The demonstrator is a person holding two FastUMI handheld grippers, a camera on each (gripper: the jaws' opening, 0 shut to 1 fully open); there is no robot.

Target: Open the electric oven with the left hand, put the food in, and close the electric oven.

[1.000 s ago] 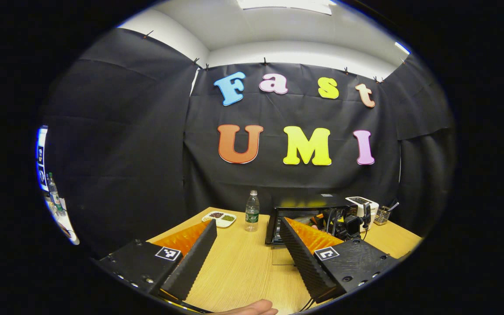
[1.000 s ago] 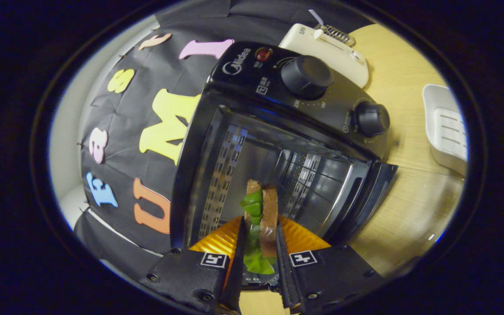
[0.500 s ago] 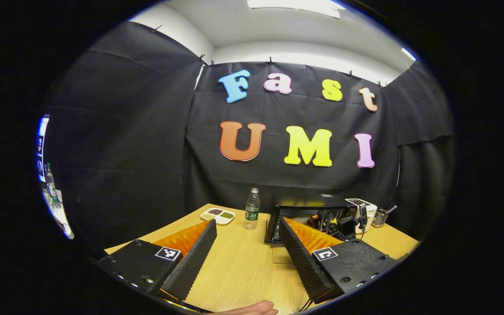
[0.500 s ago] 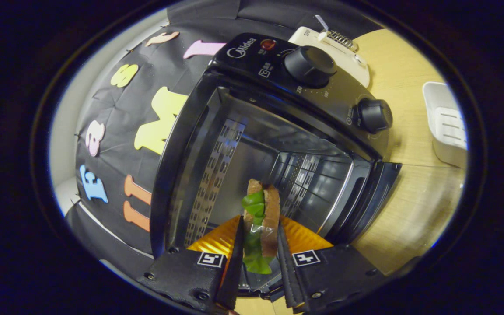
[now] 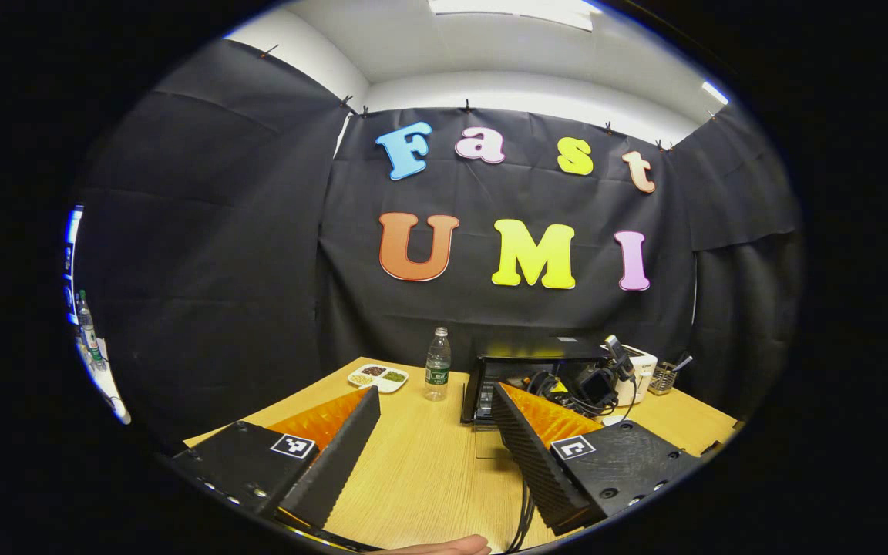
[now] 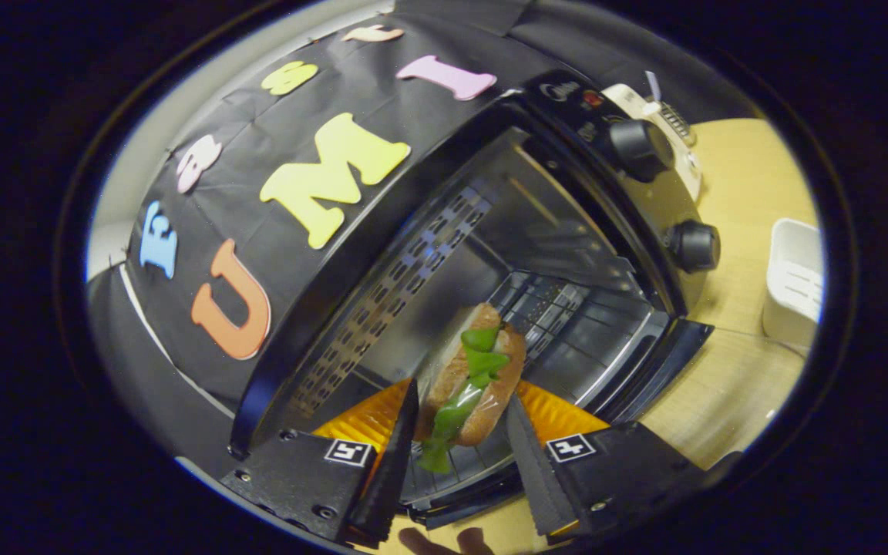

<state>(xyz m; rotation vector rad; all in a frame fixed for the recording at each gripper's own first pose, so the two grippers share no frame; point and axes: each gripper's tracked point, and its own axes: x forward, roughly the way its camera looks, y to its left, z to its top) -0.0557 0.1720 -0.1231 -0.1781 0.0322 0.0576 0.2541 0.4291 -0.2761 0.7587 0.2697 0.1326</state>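
Observation:
The black electric oven (image 6: 644, 200) stands open, its door (image 6: 667, 362) folded down. A sandwich with green lettuce (image 6: 475, 385) lies tilted inside the oven mouth, over the wire rack. My right gripper (image 6: 463, 455) reaches into the opening with its fingers spread to either side of the sandwich, no longer pinching it. In the left gripper view the oven (image 5: 529, 358) sits at the table's far side with the other gripper (image 5: 590, 381) at its mouth. My left gripper (image 5: 432, 447) hangs open over the wooden table (image 5: 428, 478), well short of the oven, holding nothing.
A water bottle (image 5: 436, 374) and a small white dish of food (image 5: 377, 377) stand left of the oven. A white appliance (image 5: 640, 361) and a utensil holder (image 5: 664, 378) sit to its right. A white tray (image 6: 795, 277) lies on the table beside the door.
My right gripper went deeper into the oven and its fingers spread apart; the sandwich turned from upright to tilted and broader. My left gripper barely moved.

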